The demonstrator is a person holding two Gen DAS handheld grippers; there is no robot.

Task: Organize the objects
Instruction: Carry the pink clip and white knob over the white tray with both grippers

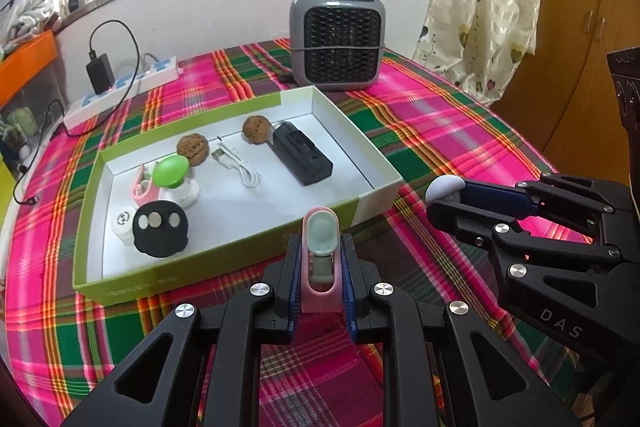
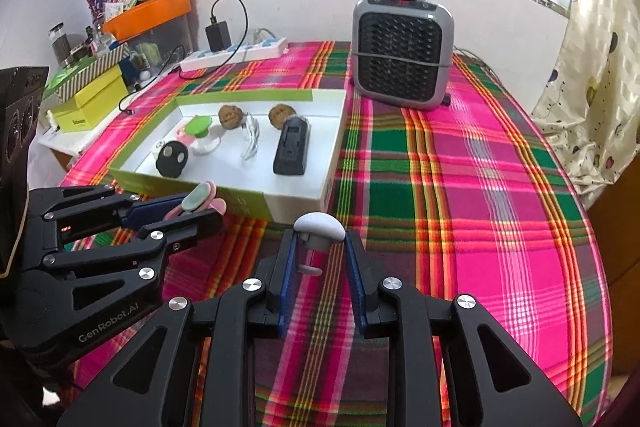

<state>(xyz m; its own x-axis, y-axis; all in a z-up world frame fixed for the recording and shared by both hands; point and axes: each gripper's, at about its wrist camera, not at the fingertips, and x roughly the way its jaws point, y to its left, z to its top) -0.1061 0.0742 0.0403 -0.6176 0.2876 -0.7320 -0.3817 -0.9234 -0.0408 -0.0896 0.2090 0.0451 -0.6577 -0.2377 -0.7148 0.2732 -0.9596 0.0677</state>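
Left gripper [image 1: 320, 259], marked "GenRobot.AI", is clamping a pink clip [image 1: 321, 267] just before the green-and-white box [image 1: 376, 203]. Right gripper [image 2: 320, 247], marked "DAS", is pinching a white-capped mushroom toy [image 2: 319, 229] beside it, above the plaid tablecloth [image 2: 480, 187].

Grey heater [image 1: 338, 41], power strip [image 1: 120, 91] behind.

So there's a shallow green box with a white inside [image 1: 376, 205] sitting on the plaid desk, nearer its far left side. Inside: two walnuts [image 1: 193, 149], a coiled white USB cable [image 1: 240, 167], a black battery pack [image 1: 302, 157] lying flat, a green-capped white mushroom thing [image 1: 172, 171], a pink clip [image 1: 141, 187], a black round piece with silver discs [image 1: 160, 229], and a small white cap [image 1: 124, 223].
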